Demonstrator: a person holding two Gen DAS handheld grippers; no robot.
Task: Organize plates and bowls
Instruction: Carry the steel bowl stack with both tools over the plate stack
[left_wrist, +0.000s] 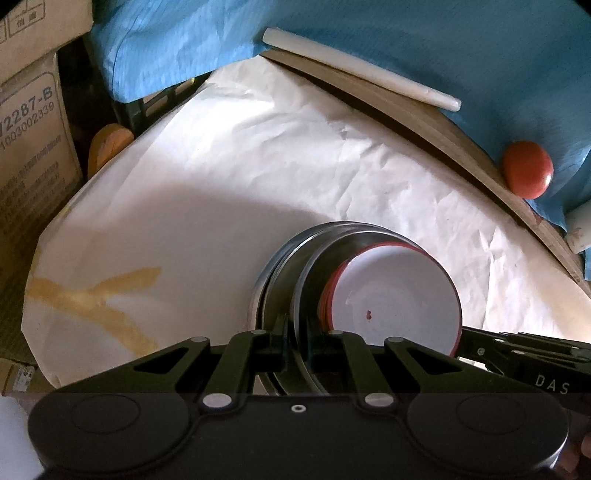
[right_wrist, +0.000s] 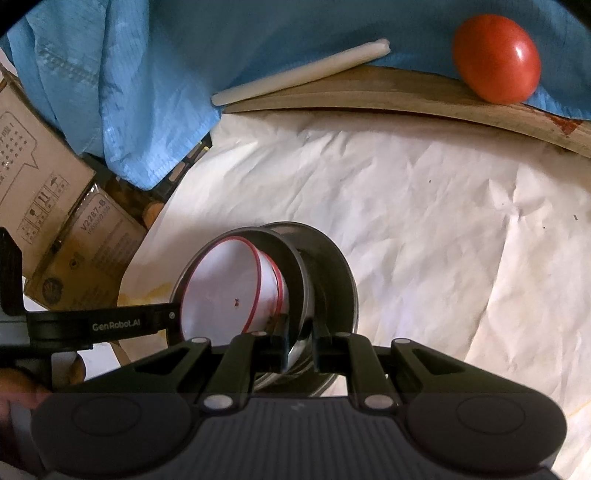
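Note:
A stack of shiny steel plates (left_wrist: 291, 266) with white, red-rimmed bowls (left_wrist: 402, 291) nested in it is held up on edge over the white paper. My left gripper (left_wrist: 297, 343) is shut on the rim of the steel plates from one side. My right gripper (right_wrist: 301, 345) is shut on the opposite rim of the steel plates (right_wrist: 332, 269). The white bowls (right_wrist: 221, 284) face left in the right wrist view. The left gripper's arm (right_wrist: 114, 325) shows at the left there. The right gripper's arm (left_wrist: 524, 350) shows at the right in the left wrist view.
Crumpled white paper (left_wrist: 229, 177) covers the table, with a yellow stain (left_wrist: 92, 295) at the left. A red tomato (right_wrist: 496, 59) and a white stick (right_wrist: 299, 72) lie on blue cloth (right_wrist: 147, 55) beyond a wooden board edge (right_wrist: 406, 98). Cardboard boxes (left_wrist: 29, 129) stand at the left.

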